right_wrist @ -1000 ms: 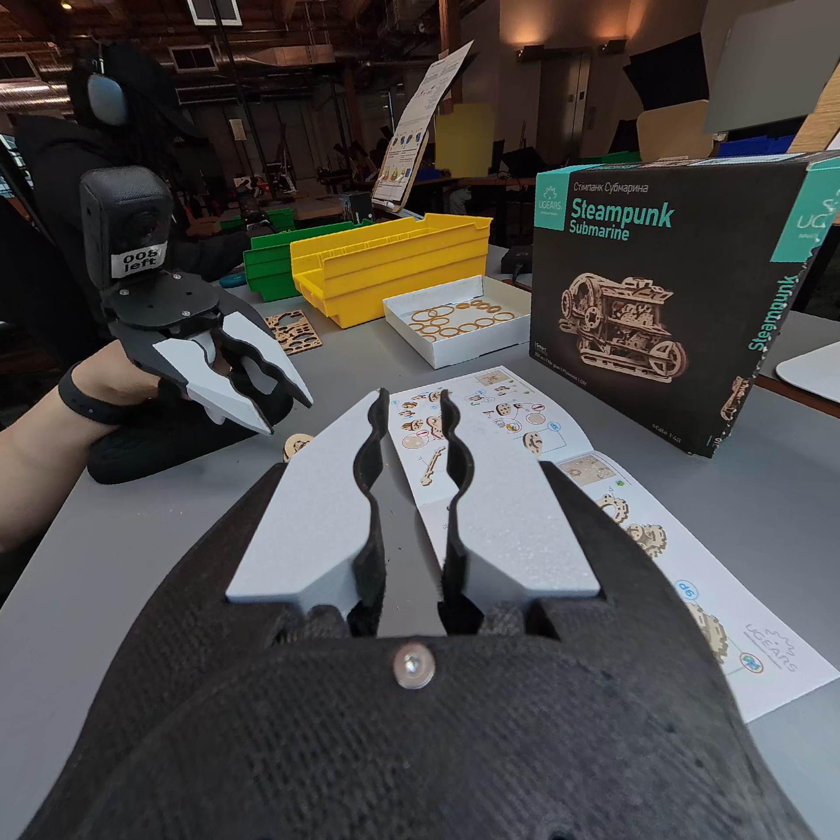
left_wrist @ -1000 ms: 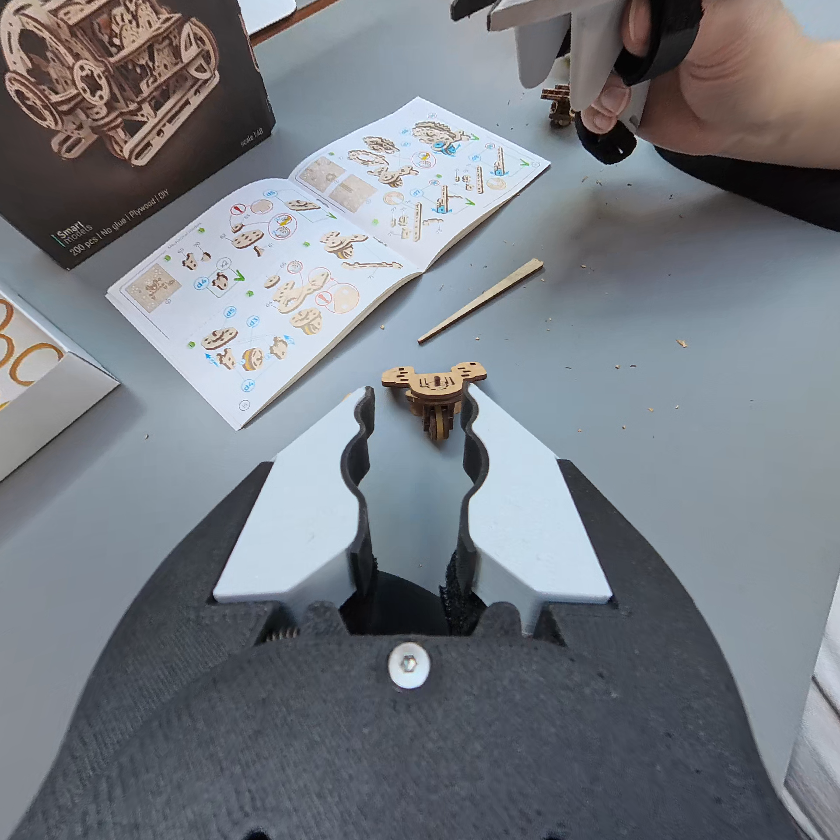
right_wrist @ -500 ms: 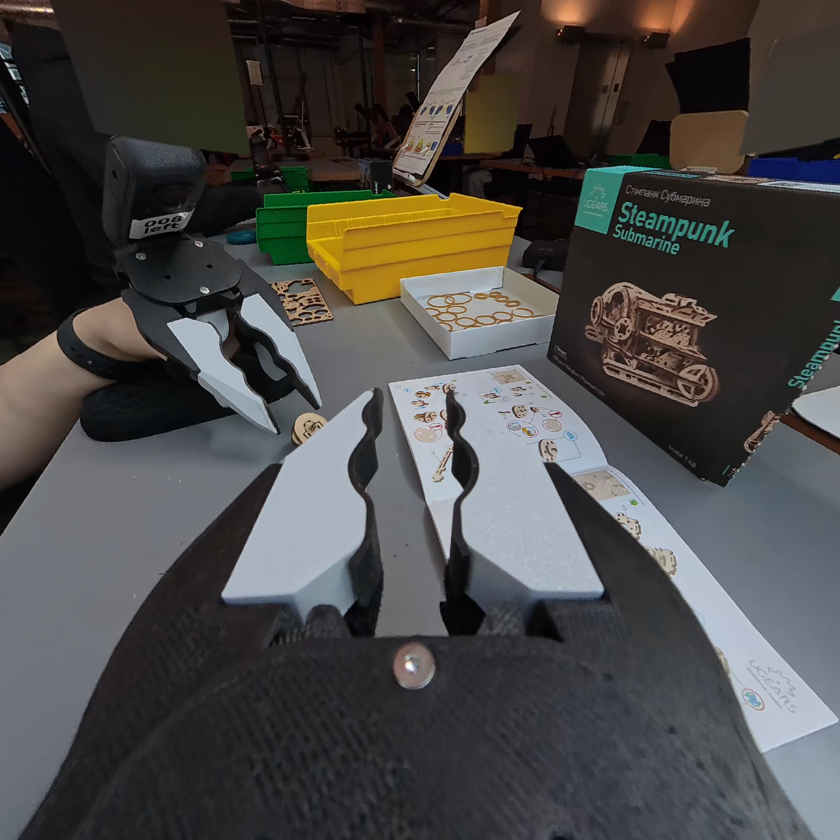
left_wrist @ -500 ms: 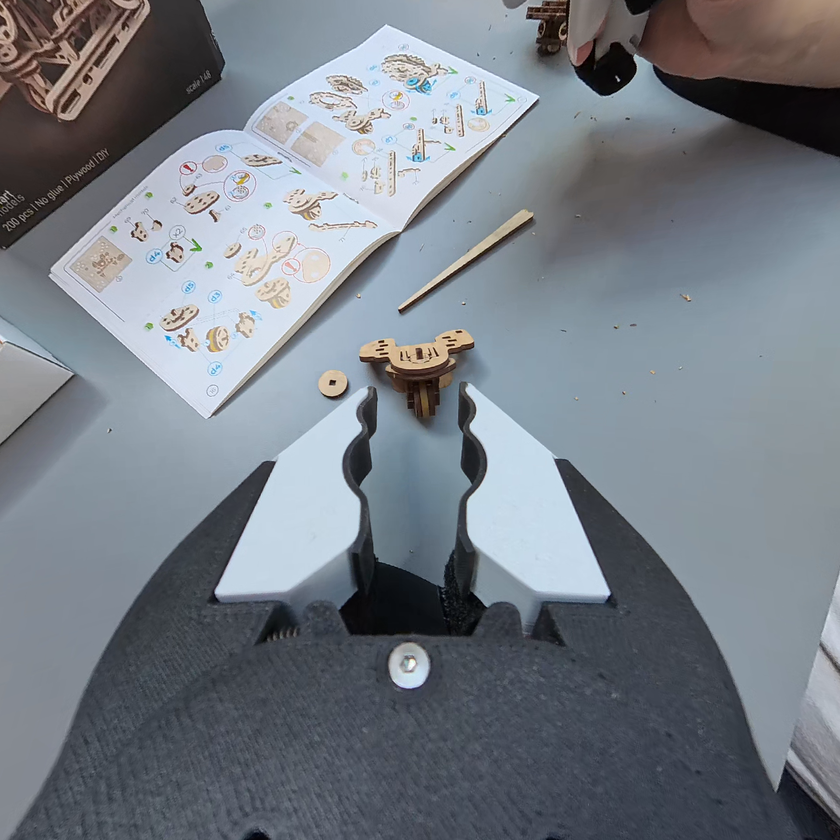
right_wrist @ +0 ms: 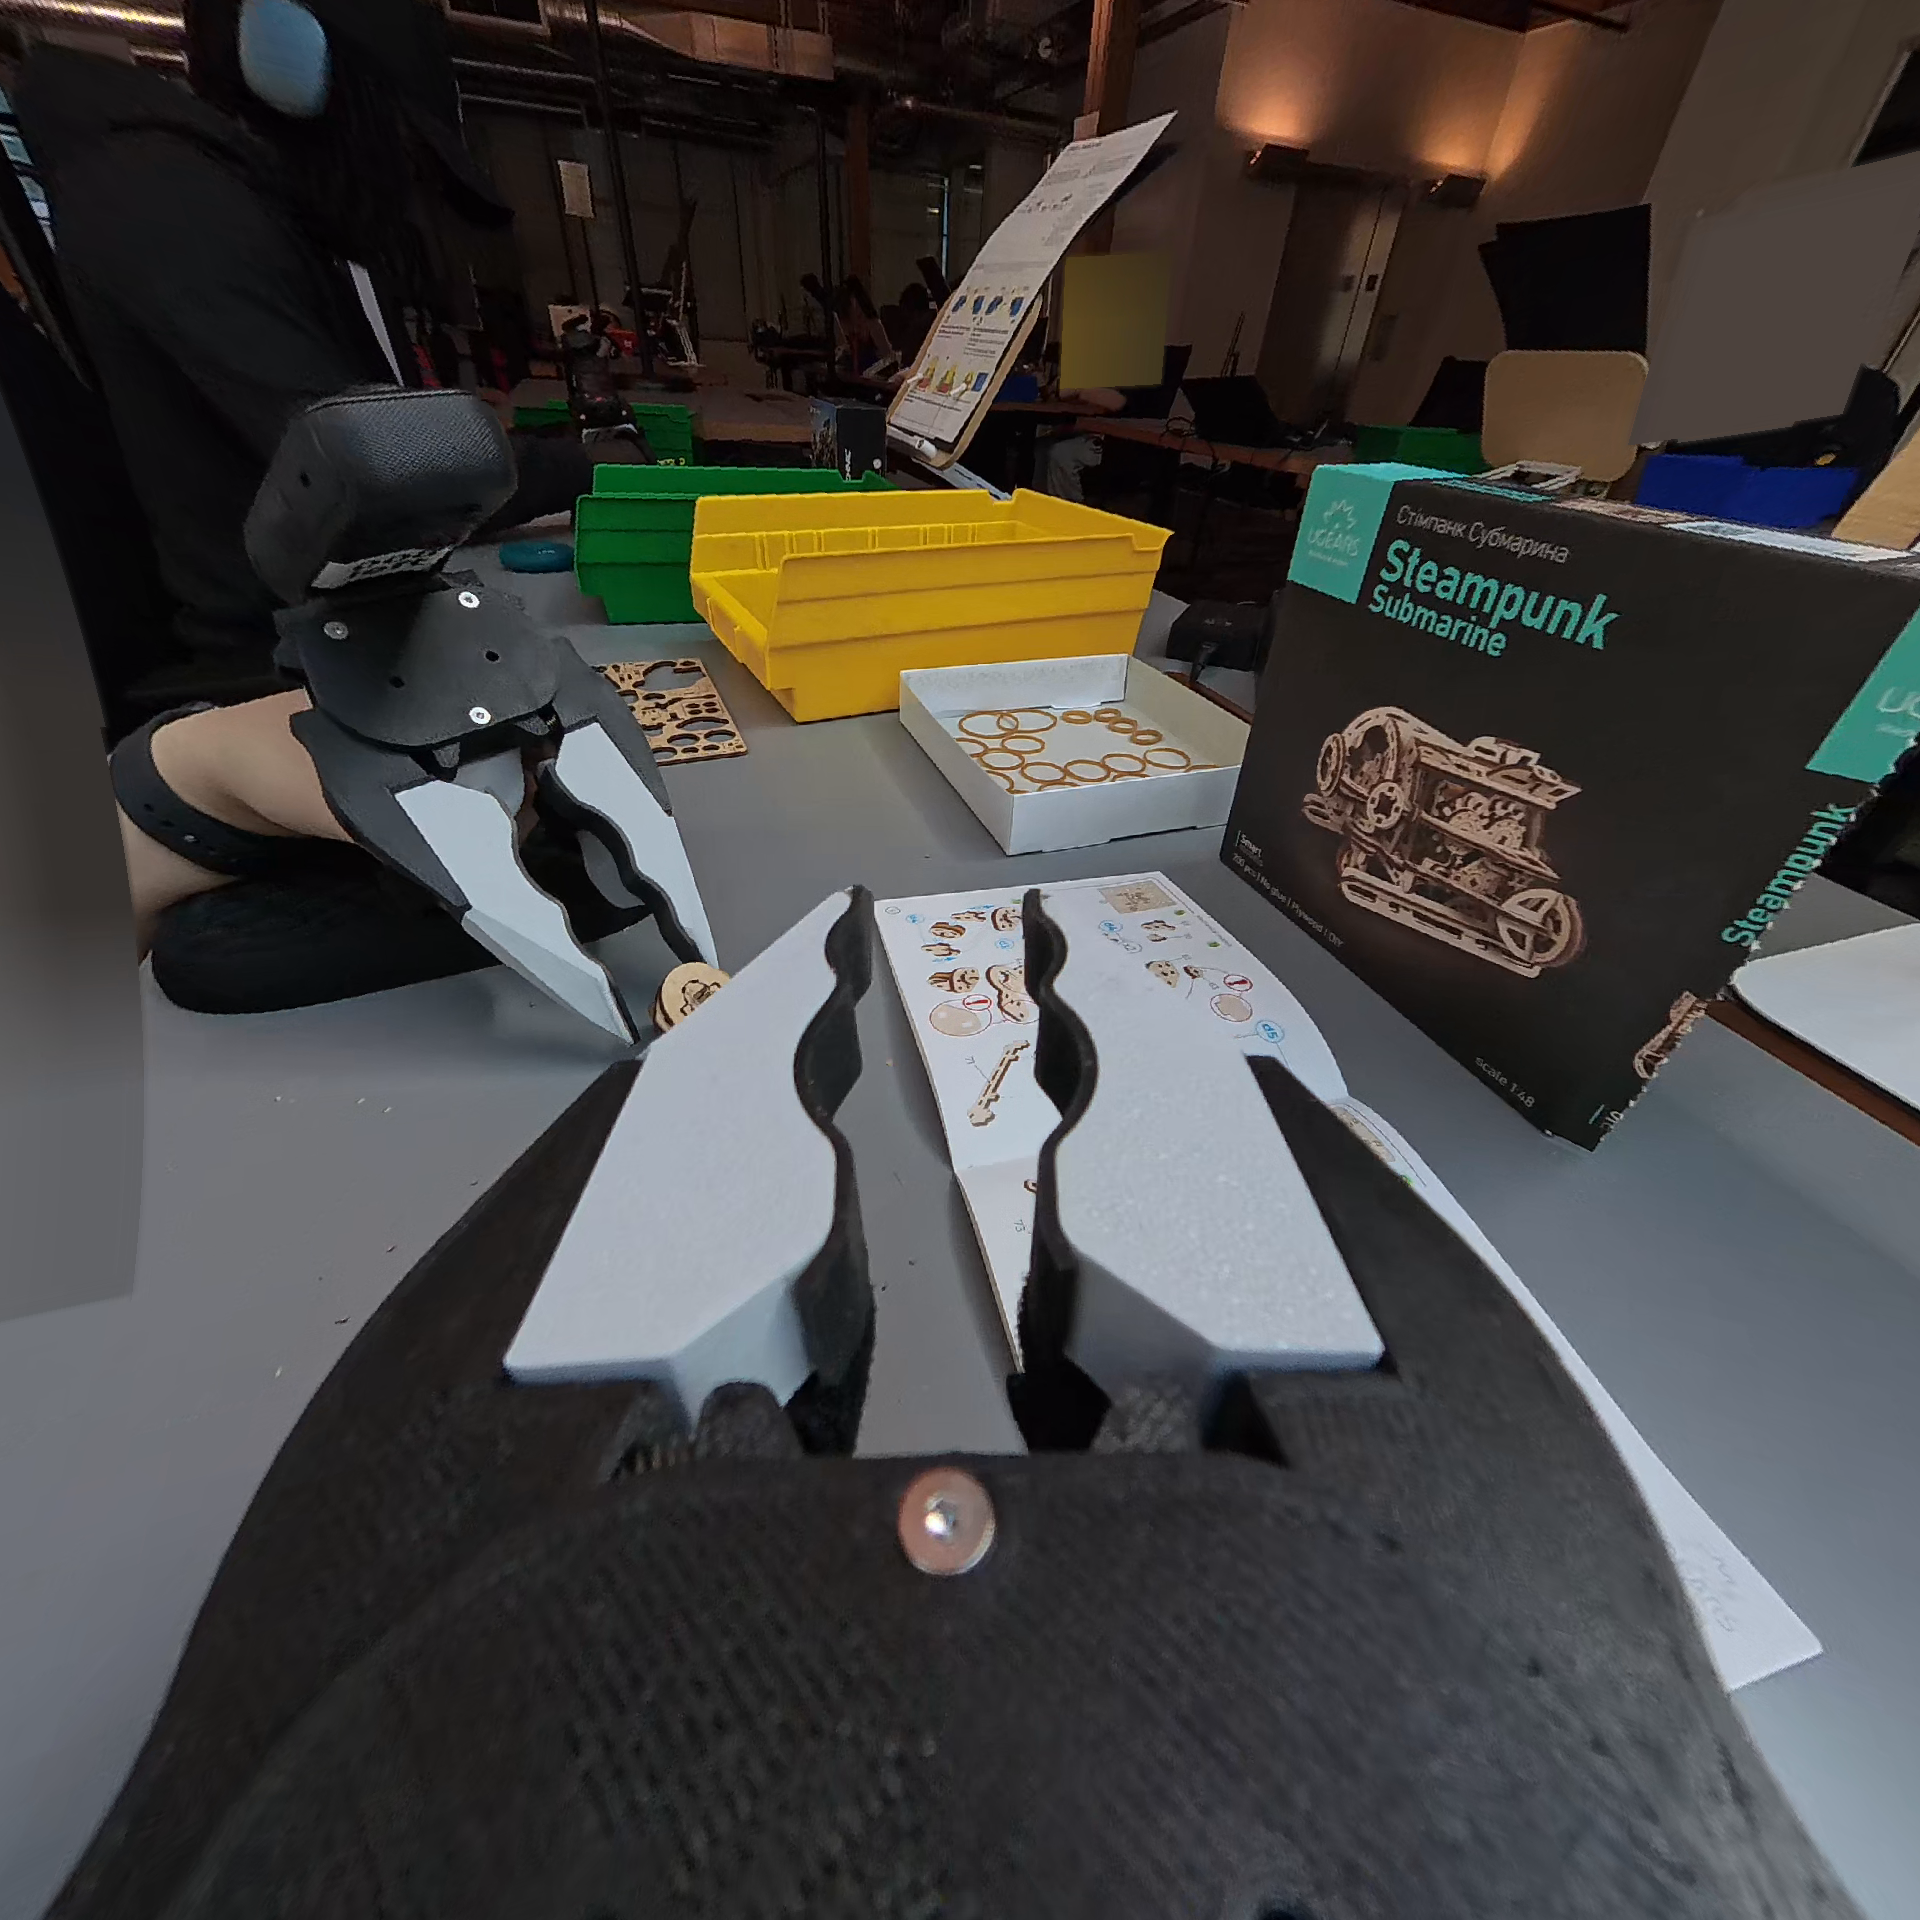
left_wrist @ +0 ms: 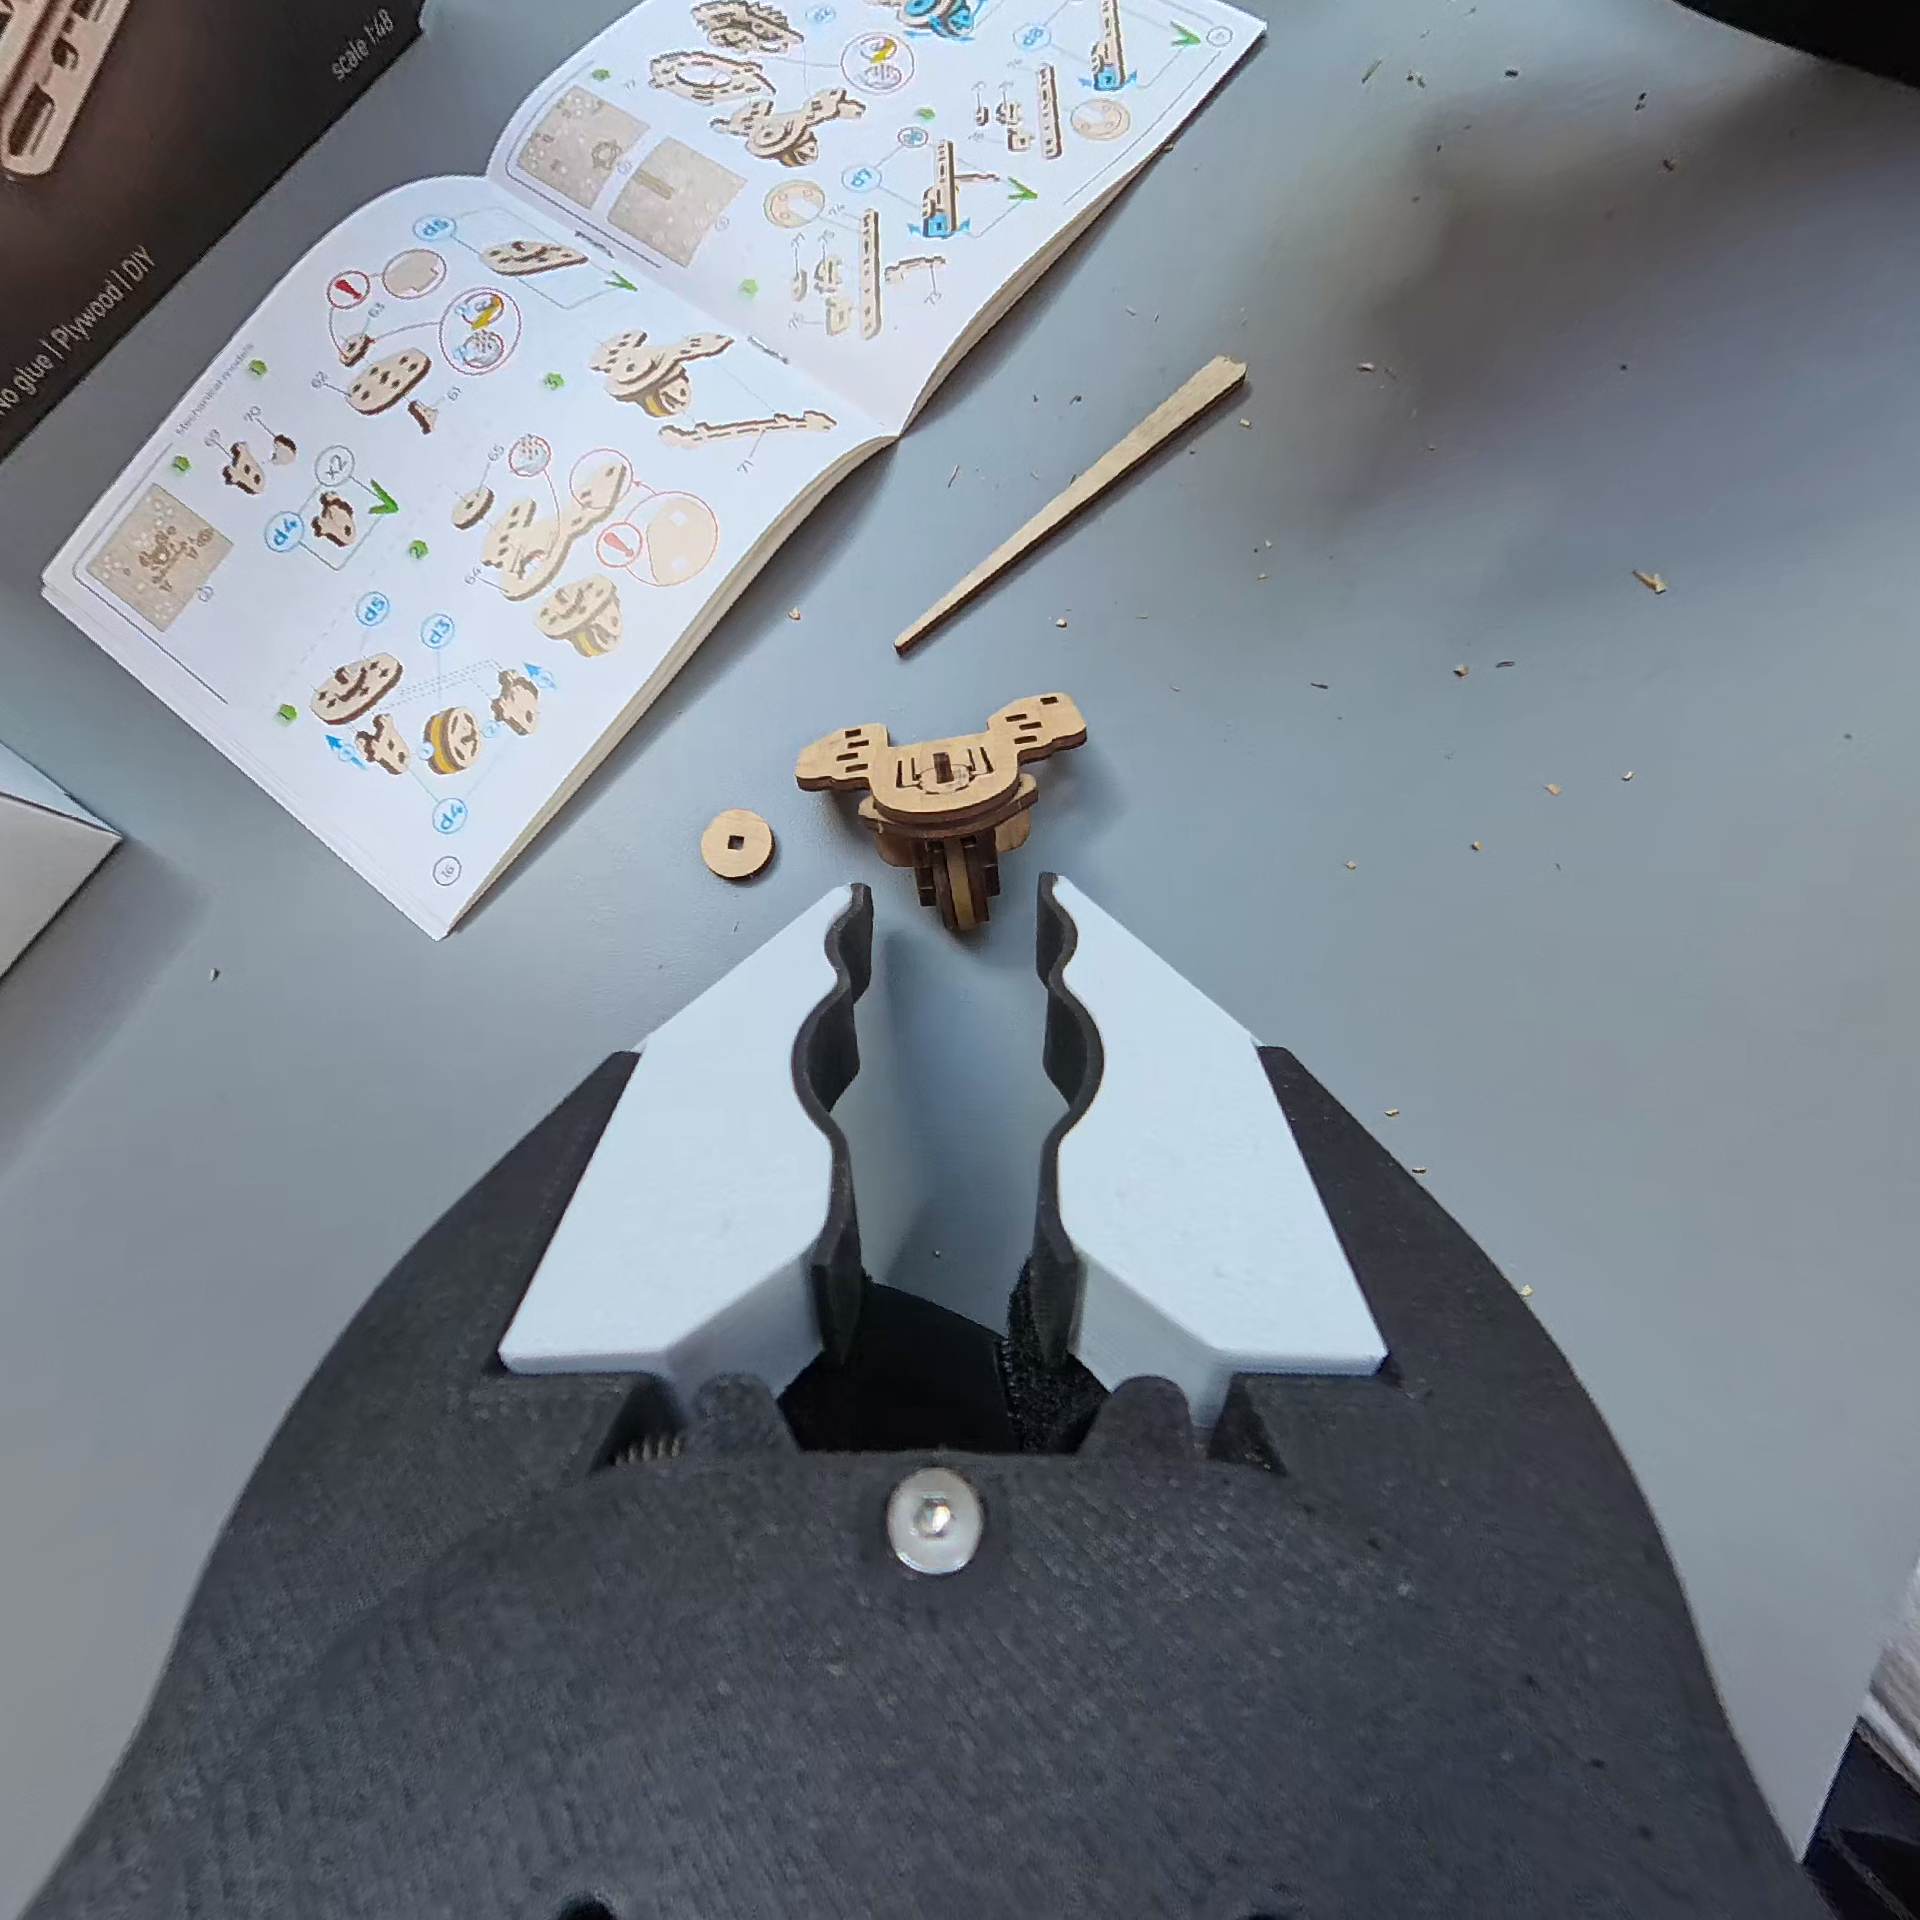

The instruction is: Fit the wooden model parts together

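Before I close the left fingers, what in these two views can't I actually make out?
- Wooden assembly: in the right wrist view, mostly hidden behind the left gripper and the right gripper.
- Small wooden disc: absent from the right wrist view, so nothing confirms it lies flat.
- Instruction booklet: top cut by the left wrist view's edge.
- Kit box: only a corner shows there.

Lettered black box, numbered booklet
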